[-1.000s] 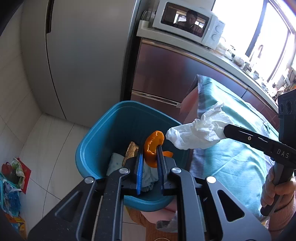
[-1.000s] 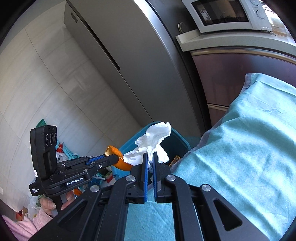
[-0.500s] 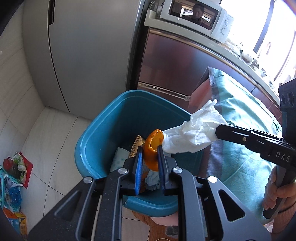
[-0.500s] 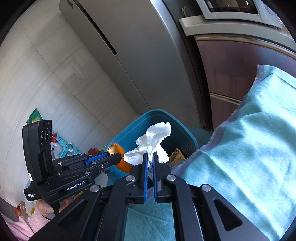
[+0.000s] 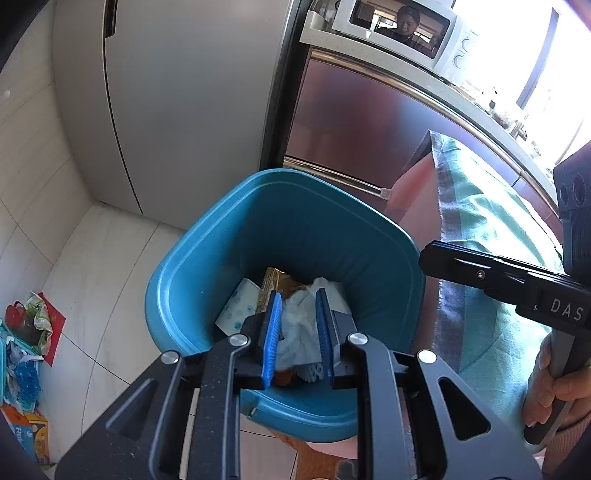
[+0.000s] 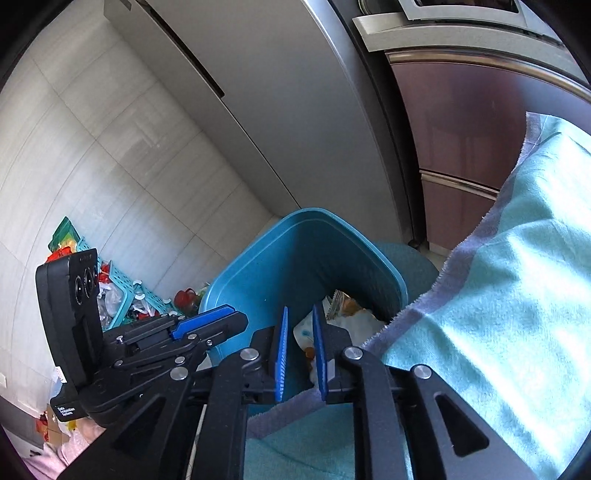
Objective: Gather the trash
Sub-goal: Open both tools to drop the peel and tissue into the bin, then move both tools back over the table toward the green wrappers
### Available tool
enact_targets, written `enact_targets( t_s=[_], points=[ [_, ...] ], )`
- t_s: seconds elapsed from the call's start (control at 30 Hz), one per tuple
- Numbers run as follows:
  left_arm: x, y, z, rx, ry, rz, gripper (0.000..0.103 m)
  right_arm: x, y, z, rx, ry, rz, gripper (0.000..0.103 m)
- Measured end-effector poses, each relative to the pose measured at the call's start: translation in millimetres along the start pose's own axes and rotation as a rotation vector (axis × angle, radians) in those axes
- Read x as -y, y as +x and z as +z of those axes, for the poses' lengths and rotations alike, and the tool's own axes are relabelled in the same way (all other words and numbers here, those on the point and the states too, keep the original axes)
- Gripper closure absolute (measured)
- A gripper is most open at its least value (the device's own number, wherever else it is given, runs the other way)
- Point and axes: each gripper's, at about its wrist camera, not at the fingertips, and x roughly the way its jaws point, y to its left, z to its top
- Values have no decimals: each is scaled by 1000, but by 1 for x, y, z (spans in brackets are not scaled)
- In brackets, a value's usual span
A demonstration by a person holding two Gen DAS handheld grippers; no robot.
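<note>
A blue trash bin [image 5: 295, 221] stands on the floor beside the table; it also shows in the right wrist view [image 6: 310, 251]. Inside lie a white crumpled tissue [image 5: 299, 325], a gold wrapper [image 5: 275, 282] and a dotted white paper [image 5: 236, 310]. A bit of orange peel [image 5: 282, 376] shows low in the bin. My left gripper [image 5: 295, 332] is open and empty over the bin. My right gripper [image 6: 298, 343] is open and empty at the bin's rim, above the table edge; it shows from the side in the left wrist view [image 5: 424, 254].
A teal cloth [image 6: 498, 314] covers the table on the right. A grey fridge [image 5: 184, 92] and brown cabinets [image 5: 362, 133] stand behind the bin. A microwave [image 5: 399, 26] sits on the counter. Bags and a basket of clutter [image 6: 122, 295] lie on the floor at left.
Both grippers opened over the bin. The orange peel dropped from the left gripper and the white tissue dropped from the right gripper into the bin.
</note>
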Motion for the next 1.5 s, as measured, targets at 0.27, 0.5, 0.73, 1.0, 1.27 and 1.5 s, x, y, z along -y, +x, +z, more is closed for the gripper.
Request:
enact_targets(
  t_s=[0.27, 0.5, 0.73, 1.0, 1.27, 1.5],
  points=[
    [13, -13, -2, 40, 20, -35, 73, 3, -18, -10, 30, -5, 5, 88],
    [46, -40, -7, 107, 85, -126, 58, 8, -65, -31, 124, -43, -18, 81],
    [105, -55, -13, 137, 189, -261, 52, 41, -139, -70, 243, 10, -115, 75],
    [195, -47, -24, 99, 305, -395, 51, 99, -217, -118, 347, 139, -272, 74],
    [283, -33, -31, 52, 417, -472, 51, 150, -283, -161, 450, 264, -398, 71],
    [348, -12, -31, -2, 476, -518, 51, 193, -328, -186, 511, 353, -531, 66]
  ],
)
